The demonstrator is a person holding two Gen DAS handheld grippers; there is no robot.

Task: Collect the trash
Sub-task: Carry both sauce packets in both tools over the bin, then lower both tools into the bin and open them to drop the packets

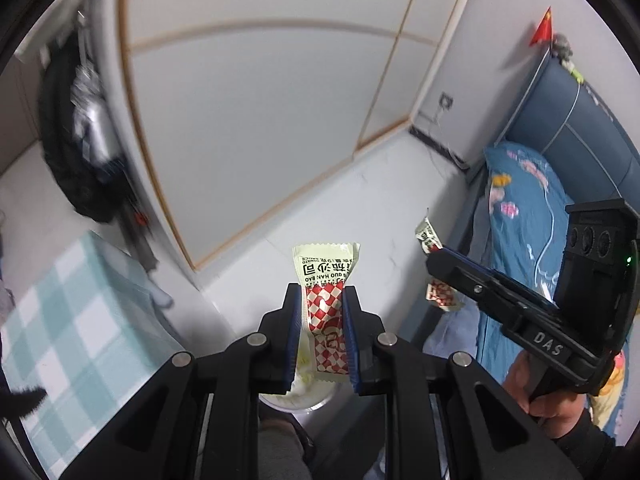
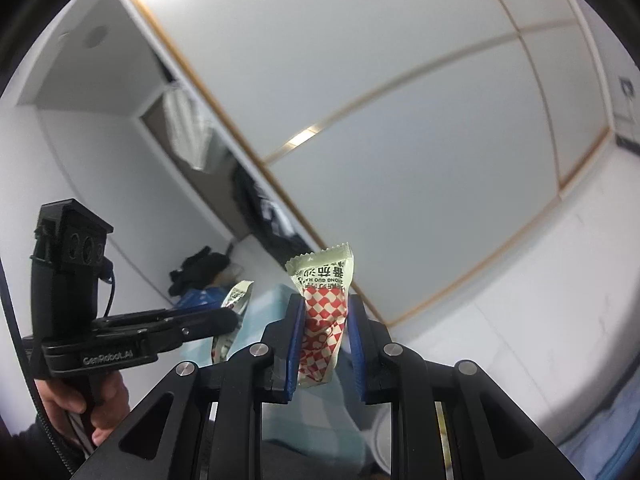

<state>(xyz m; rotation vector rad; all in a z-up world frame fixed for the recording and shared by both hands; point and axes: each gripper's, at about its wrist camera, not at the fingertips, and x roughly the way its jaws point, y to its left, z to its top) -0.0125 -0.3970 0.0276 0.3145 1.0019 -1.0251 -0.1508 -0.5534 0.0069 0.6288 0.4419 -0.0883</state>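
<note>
My left gripper [image 1: 322, 300] is shut on a ketchup sachet [image 1: 325, 280], pale yellow on top with a red-and-white check pattern, held up in the air. My right gripper [image 2: 325, 312] is shut on a second, matching ketchup sachet [image 2: 323, 304]. Each gripper shows in the other's view: the right one [image 1: 434, 258] with its sachet [image 1: 428, 234] at the right, the left one [image 2: 236, 320] with its sachet [image 2: 238, 296] at the left. A white bin [image 1: 298, 398] with pale trash inside lies below the left gripper; its rim [image 2: 380, 436] shows under the right fingers.
A table with a teal checked cloth [image 1: 80, 320] is at the left. A bed with blue patterned bedding [image 1: 528, 216] and a blue headboard [image 1: 580, 128] is at the right. White wardrobe doors [image 1: 260, 120] stand ahead. Dark clothing [image 2: 200, 270] lies on the floor.
</note>
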